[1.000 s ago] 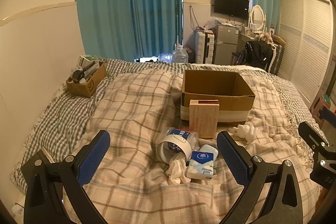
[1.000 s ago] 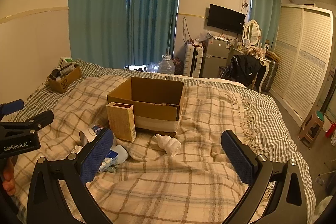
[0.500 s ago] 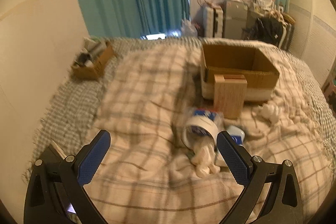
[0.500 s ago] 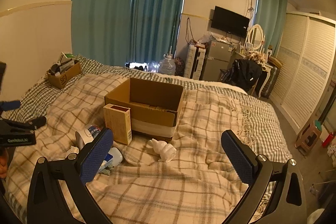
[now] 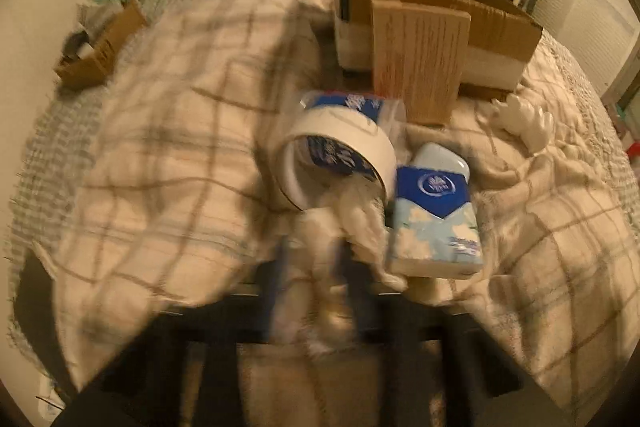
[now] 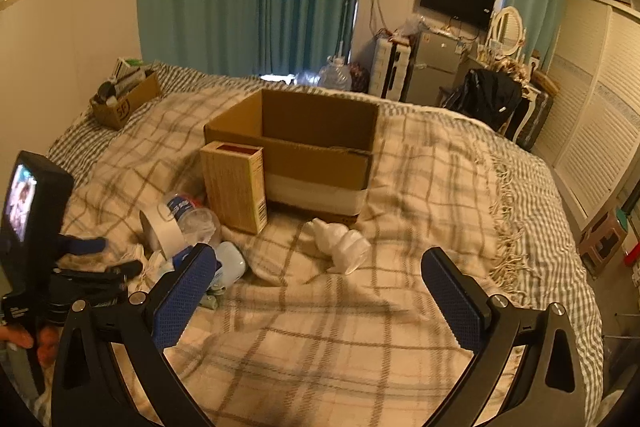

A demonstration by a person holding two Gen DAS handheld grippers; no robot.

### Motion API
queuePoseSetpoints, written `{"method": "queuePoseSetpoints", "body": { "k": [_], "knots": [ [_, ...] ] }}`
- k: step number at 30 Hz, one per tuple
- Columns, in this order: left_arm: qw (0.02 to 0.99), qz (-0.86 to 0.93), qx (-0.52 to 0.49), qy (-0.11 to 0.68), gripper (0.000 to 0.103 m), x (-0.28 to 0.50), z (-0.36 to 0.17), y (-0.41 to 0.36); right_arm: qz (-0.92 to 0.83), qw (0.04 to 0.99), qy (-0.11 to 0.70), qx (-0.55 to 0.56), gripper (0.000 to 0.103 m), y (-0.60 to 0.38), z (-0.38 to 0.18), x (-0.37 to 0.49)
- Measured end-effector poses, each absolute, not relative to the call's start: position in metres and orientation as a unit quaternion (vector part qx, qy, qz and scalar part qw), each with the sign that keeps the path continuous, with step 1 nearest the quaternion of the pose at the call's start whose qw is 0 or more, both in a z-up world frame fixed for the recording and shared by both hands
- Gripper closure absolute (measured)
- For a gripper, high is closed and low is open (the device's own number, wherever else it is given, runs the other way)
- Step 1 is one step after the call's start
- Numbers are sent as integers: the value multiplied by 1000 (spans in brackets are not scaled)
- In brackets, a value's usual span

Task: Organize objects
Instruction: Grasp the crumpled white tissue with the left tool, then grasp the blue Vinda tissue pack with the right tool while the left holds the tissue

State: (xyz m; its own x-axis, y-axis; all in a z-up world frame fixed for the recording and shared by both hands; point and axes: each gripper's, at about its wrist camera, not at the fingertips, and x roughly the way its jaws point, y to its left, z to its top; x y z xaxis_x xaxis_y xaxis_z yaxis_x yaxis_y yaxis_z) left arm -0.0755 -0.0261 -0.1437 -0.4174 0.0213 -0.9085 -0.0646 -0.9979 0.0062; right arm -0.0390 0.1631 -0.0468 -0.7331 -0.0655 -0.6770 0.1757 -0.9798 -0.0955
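Change: your left tool (image 5: 308,283) had dropped from a high, wide-open hover to the clutter on the bed (image 5: 160,155); its fingers came in close around the tissue (image 5: 352,223). The view was blurred by motion.
Meaning: I judge the first pick was under way, nothing yet in the box (image 6: 304,147).
Left tool: narrowed about the tissue; whether it gripped, you cannot tell.
Right tool (image 6: 320,287): wide, holding nothing, hovering over bare blanket.
Tissue: soft, crumpled white, spilling between the left fingers.
Tape (image 5: 332,155): stiff white ring, just ahead of the left tool, leaning on a clear bottle (image 5: 360,107).
Pack (image 5: 434,215): glossy blue-and-white soft pack, ahead and right of it.
Carton (image 6: 234,185): upright, wood-grain print, against the box.
Figurine (image 6: 340,243): white, lumpy, just ahead of the right tool.
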Motion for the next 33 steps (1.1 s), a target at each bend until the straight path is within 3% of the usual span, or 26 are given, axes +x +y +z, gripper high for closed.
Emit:
{"method": "queuePoseSetpoints", "body": {
  "k": [2,12,25,28,30,33],
  "knots": [
    [36,846,-532,11,99,-72,-139,-26,-925,73,80,365,0,156,-48,-39],
    [6,900,-433,35,100,-54,-63,-62,-897,127,95,412,1,87,-70,-51],
    [-16,883,-468,-1,100,-52,-98,-115,-838,114,106,523,1,33,-159,-99],
    [-14,881,-473,-4,100,-53,-102,-116,-827,121,128,535,11,25,-169,-97],
    [-10,880,-474,-5,100,-53,-103,-117,-819,123,139,542,26,22,-175,-96],
    [-7,881,-473,0,100,-49,-101,-115,-825,121,142,533,31,23,-172,-91]
  ]
}}
